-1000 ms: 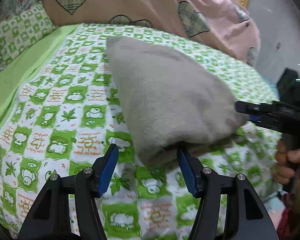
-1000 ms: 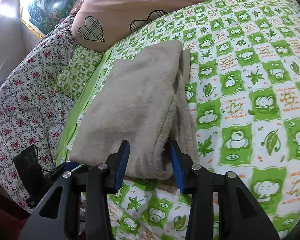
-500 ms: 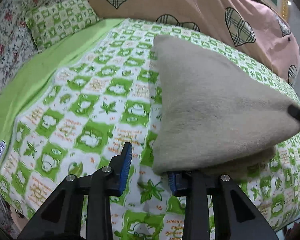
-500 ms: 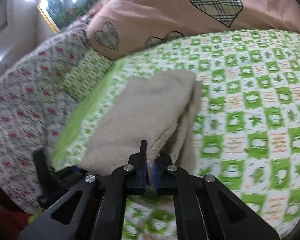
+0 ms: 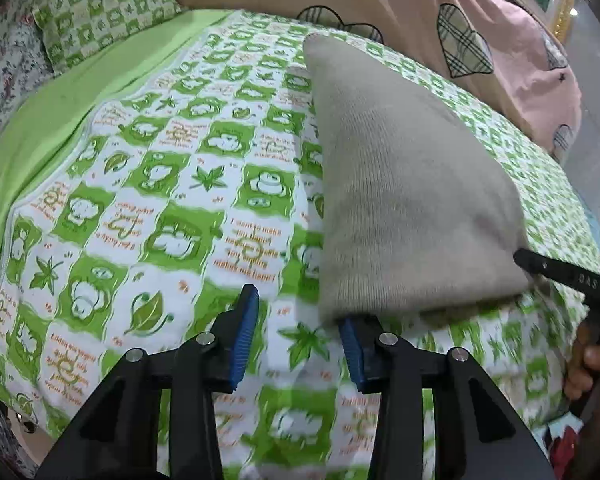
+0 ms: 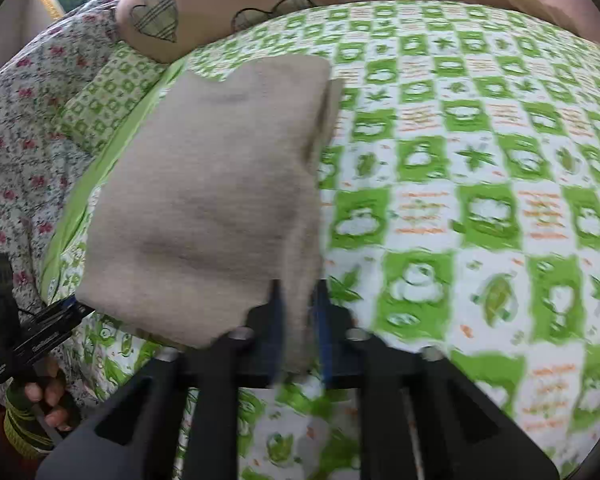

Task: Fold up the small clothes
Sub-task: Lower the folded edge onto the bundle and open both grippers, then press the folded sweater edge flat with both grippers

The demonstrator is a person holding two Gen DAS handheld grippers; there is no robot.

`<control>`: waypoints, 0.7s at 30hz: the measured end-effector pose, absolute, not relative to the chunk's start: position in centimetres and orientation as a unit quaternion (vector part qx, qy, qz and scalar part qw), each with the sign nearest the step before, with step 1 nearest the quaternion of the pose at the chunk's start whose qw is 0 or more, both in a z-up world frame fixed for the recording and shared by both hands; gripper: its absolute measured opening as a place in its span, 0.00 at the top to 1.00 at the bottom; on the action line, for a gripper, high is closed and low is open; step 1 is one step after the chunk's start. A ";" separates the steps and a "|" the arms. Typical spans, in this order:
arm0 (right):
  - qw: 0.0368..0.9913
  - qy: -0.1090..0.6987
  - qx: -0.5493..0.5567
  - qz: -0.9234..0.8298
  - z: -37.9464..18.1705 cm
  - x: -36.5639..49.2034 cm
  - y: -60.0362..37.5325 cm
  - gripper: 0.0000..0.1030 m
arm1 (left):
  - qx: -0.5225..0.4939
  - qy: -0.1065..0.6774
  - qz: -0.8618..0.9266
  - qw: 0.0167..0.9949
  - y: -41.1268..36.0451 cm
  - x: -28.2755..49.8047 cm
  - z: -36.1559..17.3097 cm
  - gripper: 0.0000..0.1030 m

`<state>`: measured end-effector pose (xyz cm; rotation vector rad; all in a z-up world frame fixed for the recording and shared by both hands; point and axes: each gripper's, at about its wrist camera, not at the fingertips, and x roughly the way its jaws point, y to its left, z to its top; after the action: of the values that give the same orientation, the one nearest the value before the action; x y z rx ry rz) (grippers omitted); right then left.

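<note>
A folded beige knit garment (image 5: 404, 184) lies on the green-and-white patterned bedsheet (image 5: 172, 208). My left gripper (image 5: 298, 336) is open at the garment's near left corner; its right finger is tucked under the cloth edge and its left finger is on the sheet beside it. In the right wrist view the garment (image 6: 212, 200) fills the left half. My right gripper (image 6: 298, 312) is shut on the garment's near right edge, with cloth between the pads. The right gripper also shows in the left wrist view (image 5: 540, 268) at the garment's right corner.
A pink quilt with plaid hearts (image 5: 440, 12) lies along the far side of the bed. A green checked pillow (image 5: 100, 12) and a floral cover (image 6: 16, 152) are at the head. The left gripper's handle and hand (image 6: 24, 344) show at the bed edge.
My right gripper closed on the garment's near edge and holds it. My left gripper shifted left along the near edge, so the garment now sits to its right.
</note>
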<state>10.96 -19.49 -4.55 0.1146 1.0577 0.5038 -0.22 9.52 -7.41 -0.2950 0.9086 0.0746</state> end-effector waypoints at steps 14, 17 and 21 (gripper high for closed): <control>0.850 0.434 0.085 0.285 1.6 14.8 -17.0 0.69 | -0.153 0.353 -0.123 0.915 8.4 6.9 0.9 0.62; 0.842 0.456 0.075 0.280 0.6 17.9 -14.8 0.69 | -0.159 0.366 -0.138 0.907 8.6 11.0 0.7 0.63; 0.833 0.465 0.074 0.290 -0.3 20.4 -12.8 0.69 | -0.166 0.400 -0.154 0.888 9.1 14.9 -1.1 0.65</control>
<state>20.38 -12.78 -0.30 0.1570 0.9861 0.6140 14.94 9.12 -1.07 -0.3454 0.8311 -0.3197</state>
